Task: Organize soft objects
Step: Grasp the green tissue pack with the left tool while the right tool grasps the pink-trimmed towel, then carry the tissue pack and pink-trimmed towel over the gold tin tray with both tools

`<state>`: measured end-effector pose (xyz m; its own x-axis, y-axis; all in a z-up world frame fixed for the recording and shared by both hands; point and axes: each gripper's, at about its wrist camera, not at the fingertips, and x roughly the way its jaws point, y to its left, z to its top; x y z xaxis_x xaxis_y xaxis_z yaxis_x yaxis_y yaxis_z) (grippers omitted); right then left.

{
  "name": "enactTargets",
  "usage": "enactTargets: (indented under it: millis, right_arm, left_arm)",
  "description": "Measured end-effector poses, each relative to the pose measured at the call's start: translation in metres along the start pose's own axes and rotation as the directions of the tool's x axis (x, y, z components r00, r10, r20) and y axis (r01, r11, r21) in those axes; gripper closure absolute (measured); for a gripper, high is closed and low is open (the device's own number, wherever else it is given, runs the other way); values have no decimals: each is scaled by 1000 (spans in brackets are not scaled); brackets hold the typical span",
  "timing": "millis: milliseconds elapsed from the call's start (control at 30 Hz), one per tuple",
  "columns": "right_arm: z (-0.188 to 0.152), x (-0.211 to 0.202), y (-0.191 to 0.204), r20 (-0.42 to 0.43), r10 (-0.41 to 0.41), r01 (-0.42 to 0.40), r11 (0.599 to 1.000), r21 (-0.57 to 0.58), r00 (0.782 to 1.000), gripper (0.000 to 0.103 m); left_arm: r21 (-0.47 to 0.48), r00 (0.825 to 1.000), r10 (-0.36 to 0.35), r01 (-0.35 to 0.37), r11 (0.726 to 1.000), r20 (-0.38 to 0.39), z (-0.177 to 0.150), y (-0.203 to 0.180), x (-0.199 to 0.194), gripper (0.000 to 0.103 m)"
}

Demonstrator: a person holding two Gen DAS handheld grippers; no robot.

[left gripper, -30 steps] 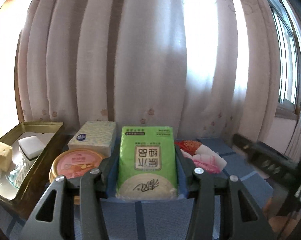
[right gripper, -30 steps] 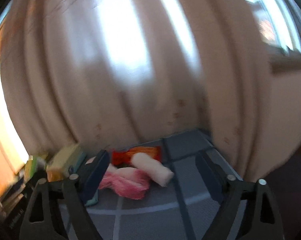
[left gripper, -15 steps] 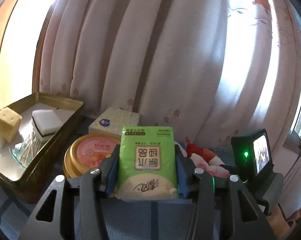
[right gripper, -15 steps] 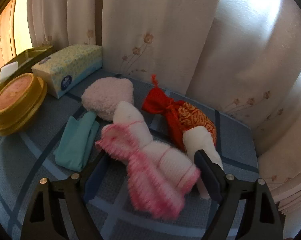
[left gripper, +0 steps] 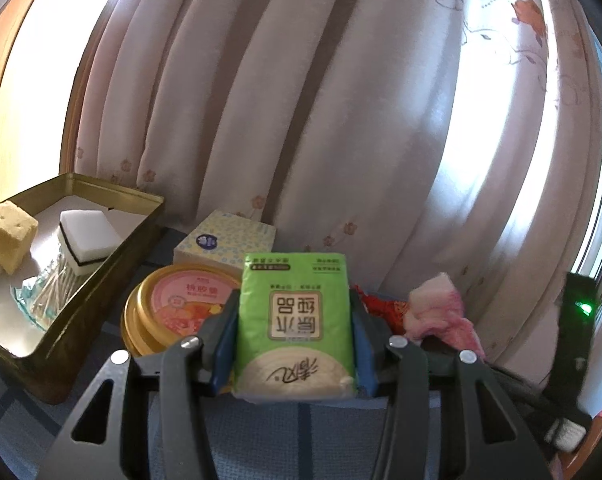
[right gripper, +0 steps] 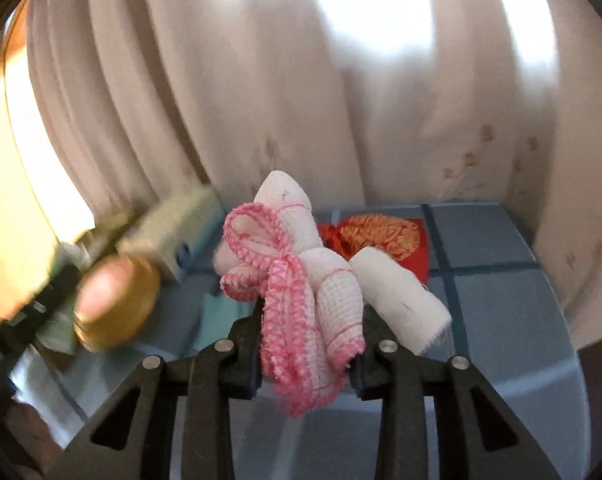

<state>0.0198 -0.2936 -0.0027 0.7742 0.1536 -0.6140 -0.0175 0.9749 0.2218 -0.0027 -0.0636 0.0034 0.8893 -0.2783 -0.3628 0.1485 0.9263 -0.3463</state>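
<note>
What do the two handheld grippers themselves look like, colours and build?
Both look alike. The left gripper has matte black angular finger arms with triangular cut-outs, round silver screw heads at the joints and dark blue pads lining its jaws. The right gripper has the same black frame and silver screws. No cables or sleeves show.

Pale flowered curtain (left gripper: 341, 120); round gold tin (left gripper: 173, 312)
</note>
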Motion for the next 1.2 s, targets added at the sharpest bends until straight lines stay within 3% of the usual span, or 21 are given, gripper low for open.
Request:
enactTargets:
  millis: [133, 333, 433, 800, 1200]
  right_arm:
    - [-8, -19, 13, 102, -53, 47, 997, 54, 993, 68]
    - [-13, -35, 28, 155, -78, 64, 994, 90, 985, 68]
    - [-17, -34, 38, 153, -60, 46, 995, 93, 986, 68]
    - [-25, -16, 94, 110, 34, -42, 997, 69, 993, 68]
    - [-18, -8, 149, 99, 114, -116, 993, 15, 989, 68]
  left_arm:
    - [-18, 1000, -11, 10, 1000, -10, 0, 4, 0, 54]
    - [45, 1000, 15, -15, 999, 0, 5, 7, -7, 54]
    - [88, 998, 48, -51, 995, 33, 8, 11, -13, 54]
    - [104, 990, 141, -140, 985, 2, 22, 49, -15, 54]
    - [120, 985, 171, -172, 978, 22, 42, 79, -29, 54]
